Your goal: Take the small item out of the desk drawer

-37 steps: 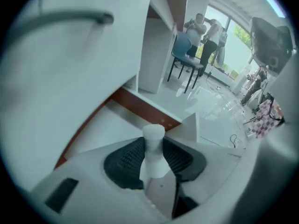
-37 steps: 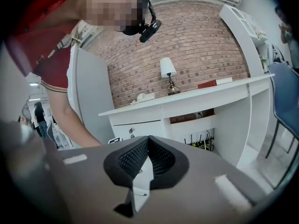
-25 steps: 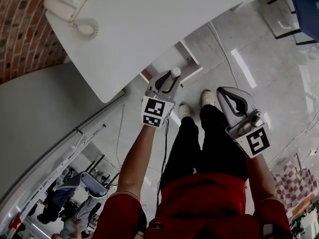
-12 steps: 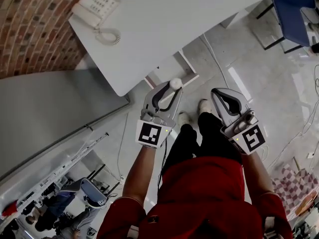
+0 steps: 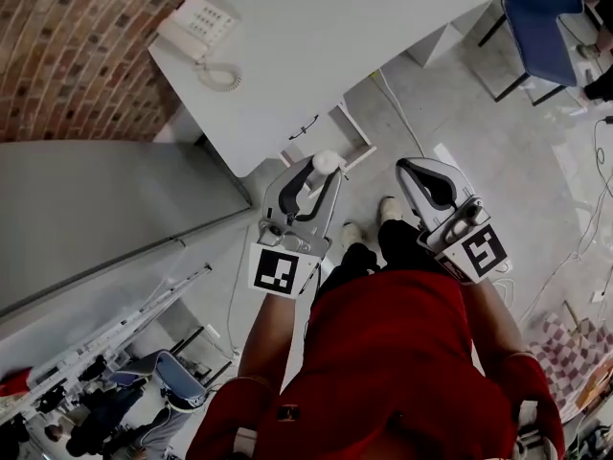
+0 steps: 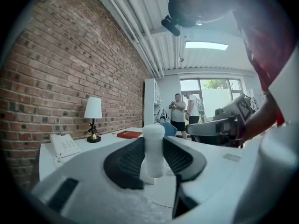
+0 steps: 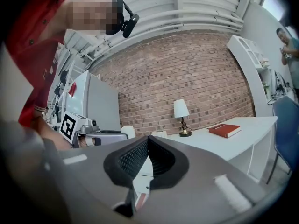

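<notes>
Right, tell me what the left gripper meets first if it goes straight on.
Likely the white desk: the left gripper, shut on the small white item, points about level along its top; depth unclear.

The left arm [image 5: 267, 336] and right arm [image 5: 496, 329] extend side by side. The left gripper [image 5: 323, 171] clamps a white item [image 5: 327, 160]; the right gripper [image 5: 414, 171] has its jaws together, empty.

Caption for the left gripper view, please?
Left claw grips a small white bottle; behind it, a desk with telephone and lamp.
</notes>
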